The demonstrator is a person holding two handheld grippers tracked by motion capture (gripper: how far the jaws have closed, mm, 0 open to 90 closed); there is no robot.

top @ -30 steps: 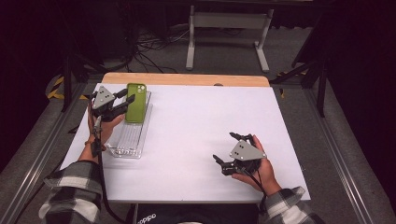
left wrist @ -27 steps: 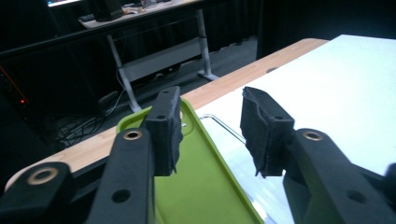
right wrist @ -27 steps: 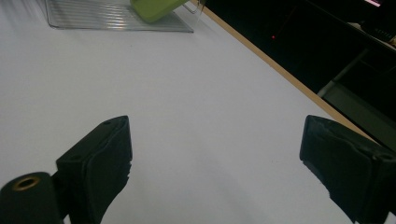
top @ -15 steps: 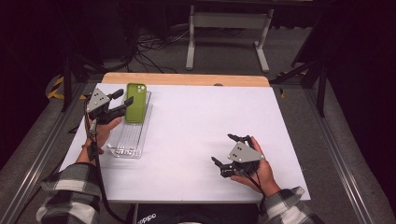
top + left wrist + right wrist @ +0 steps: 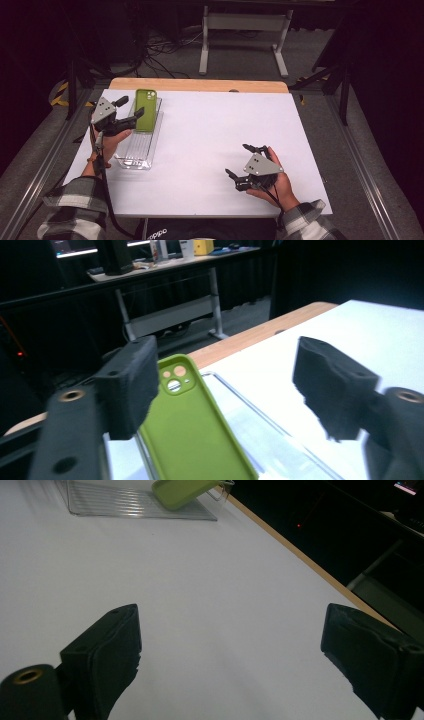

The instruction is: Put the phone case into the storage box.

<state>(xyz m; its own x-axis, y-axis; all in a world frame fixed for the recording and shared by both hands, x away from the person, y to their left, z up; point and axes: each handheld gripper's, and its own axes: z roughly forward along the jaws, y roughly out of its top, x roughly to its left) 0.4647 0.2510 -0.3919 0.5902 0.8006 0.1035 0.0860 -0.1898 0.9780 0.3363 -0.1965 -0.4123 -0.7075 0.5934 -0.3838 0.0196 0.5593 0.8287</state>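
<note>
Release step, by the look of it: green phone case (image 5: 145, 109) set down in the clear plastic tray (image 5: 134, 161) at the far left of the white table (image 5: 215, 135), leaning with its far end on the tray's far rim (camera cutout at that far end). Left gripper (image 5: 128, 110) just beside the case, on its left; jaws spread and just been opening, with nothing pinched. In the left gripper view, one pad (image 5: 131, 382) close against the case (image 5: 195, 435) edge, the other well apart over the tray; contact hard to tell.

Next move, probably: draw the left gripper back without catching the case edge, so it stays in the tray.

Left hand (image 5: 107, 142) raised near the tray's left side, gripper pointing right. Right gripper (image 5: 239, 161) low at the near right, jaws wide apart over bare table, holding nothing, well apart from the tray (image 5: 135, 502).
</note>
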